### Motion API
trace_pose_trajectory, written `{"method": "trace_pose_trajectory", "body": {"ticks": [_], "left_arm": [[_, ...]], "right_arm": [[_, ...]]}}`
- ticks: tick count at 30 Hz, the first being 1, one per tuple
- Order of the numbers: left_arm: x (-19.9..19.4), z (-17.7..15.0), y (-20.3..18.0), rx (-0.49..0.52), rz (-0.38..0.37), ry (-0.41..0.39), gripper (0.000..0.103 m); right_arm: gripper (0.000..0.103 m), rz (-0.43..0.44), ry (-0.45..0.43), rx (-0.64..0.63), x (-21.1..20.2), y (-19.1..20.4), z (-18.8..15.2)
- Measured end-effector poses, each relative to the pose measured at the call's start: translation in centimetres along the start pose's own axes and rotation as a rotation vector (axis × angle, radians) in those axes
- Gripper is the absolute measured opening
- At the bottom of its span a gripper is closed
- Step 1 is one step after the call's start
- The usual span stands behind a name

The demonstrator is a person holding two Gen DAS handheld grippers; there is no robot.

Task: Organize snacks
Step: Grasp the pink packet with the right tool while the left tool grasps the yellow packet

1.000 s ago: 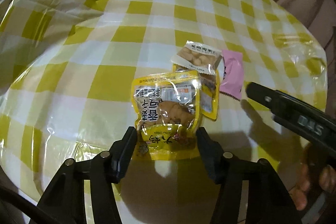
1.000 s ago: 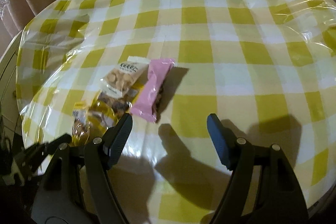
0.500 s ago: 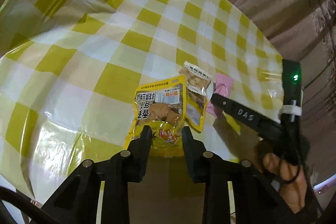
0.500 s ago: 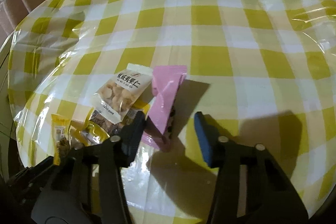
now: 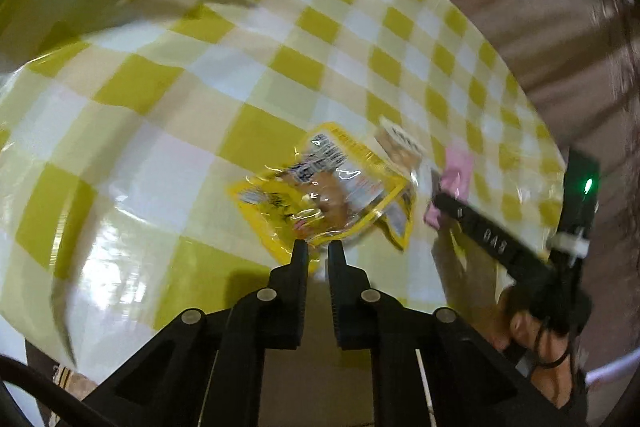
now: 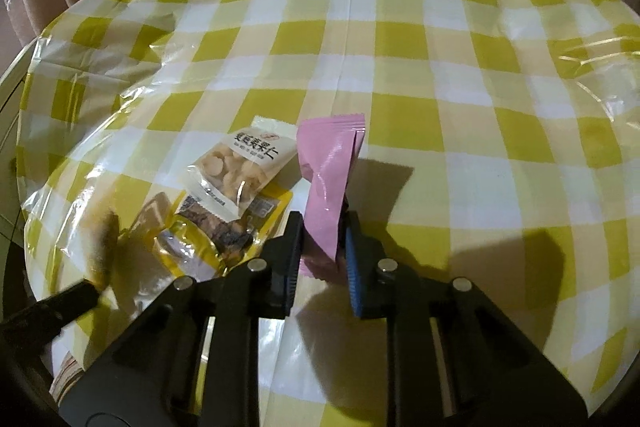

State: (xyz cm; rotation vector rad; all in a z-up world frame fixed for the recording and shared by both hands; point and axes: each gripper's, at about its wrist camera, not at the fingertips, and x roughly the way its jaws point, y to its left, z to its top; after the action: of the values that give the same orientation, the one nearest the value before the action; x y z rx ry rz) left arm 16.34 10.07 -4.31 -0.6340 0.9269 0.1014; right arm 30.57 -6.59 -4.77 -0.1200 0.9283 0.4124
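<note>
On the round checked table (image 6: 400,39) lies a small heap of snack packets. My right gripper (image 6: 324,223) has its jaws closing tight on the lower end of the pink packet (image 6: 330,179). Left of it a white nut packet (image 6: 236,171) rests on a yellow packet (image 6: 272,205). In the left wrist view my left gripper (image 5: 318,247) is closing, and its pads pinch the near edge of the crinkled yellow packet (image 5: 320,183), which sits askew. The white packet (image 5: 400,147) and the pink packet (image 5: 456,167) lie beyond it. The right gripper's finger (image 5: 480,231) reaches in from the right.
A clear plastic sheet covers the checked tablecloth (image 5: 160,87) and wrinkles near the rim. Brown folded fabric (image 5: 540,7) surrounds the far side of the table. A person's hand (image 5: 520,323) holds the right gripper. The cloth stretches bare to the right (image 6: 500,167).
Both grippers went from wide open to shut. The right one slid forward onto the pink packet's end. The left one rolled and closed on the yellow packet, which now lies twisted.
</note>
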Motion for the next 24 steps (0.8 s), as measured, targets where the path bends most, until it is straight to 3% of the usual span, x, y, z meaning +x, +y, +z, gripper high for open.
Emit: {"method": "trace_pose_trajectory", "body": {"ticks": [4,6,7,8,11,18,20,22,24], "left_arm": [[0.1,-0.1,-0.1,-0.003,0.029,0.003,0.018],[-0.3,0.1,0.4,-0.025,0.025,-0.018,0.043],[-0.5,0.4,0.6,-0.036,0.034,-0.034,0.062],[-0.5,0.8,0.9,-0.044,0.044,-0.044,0.066],[0.3,2.0,1.4,-0.043,0.090,-0.053,0.065],[2.9,3.2,-0.4,0.115,0.205,-0.016,0.067],[3.5,2.9,-1.4,0.179,0.255,-0.003,0.075],[4.4,2.6,-2.6,0.250,0.323,0.023,0.076],[4.6,2.5,-3.0,0.273,0.356,0.019,0.062]], "right_arm": [[0.024,0.007,-0.004,-0.004,-0.3,0.0,-0.2],[0.024,0.007,-0.005,0.000,-0.4,-0.1,-0.2],[0.024,0.007,-0.005,0.003,-0.5,-0.2,-0.3],[0.024,0.008,-0.004,0.006,-0.5,-0.3,-0.3],[0.024,0.013,-0.001,0.011,-0.5,-0.4,-0.4],[0.024,0.023,-0.006,0.008,-0.9,-0.3,-0.6],[0.024,0.022,-0.006,0.011,-0.8,-0.5,-0.6],[0.024,0.024,-0.001,0.011,-0.7,-0.4,-0.7],[0.024,0.028,0.001,0.007,-0.7,-0.3,-0.7]]}}
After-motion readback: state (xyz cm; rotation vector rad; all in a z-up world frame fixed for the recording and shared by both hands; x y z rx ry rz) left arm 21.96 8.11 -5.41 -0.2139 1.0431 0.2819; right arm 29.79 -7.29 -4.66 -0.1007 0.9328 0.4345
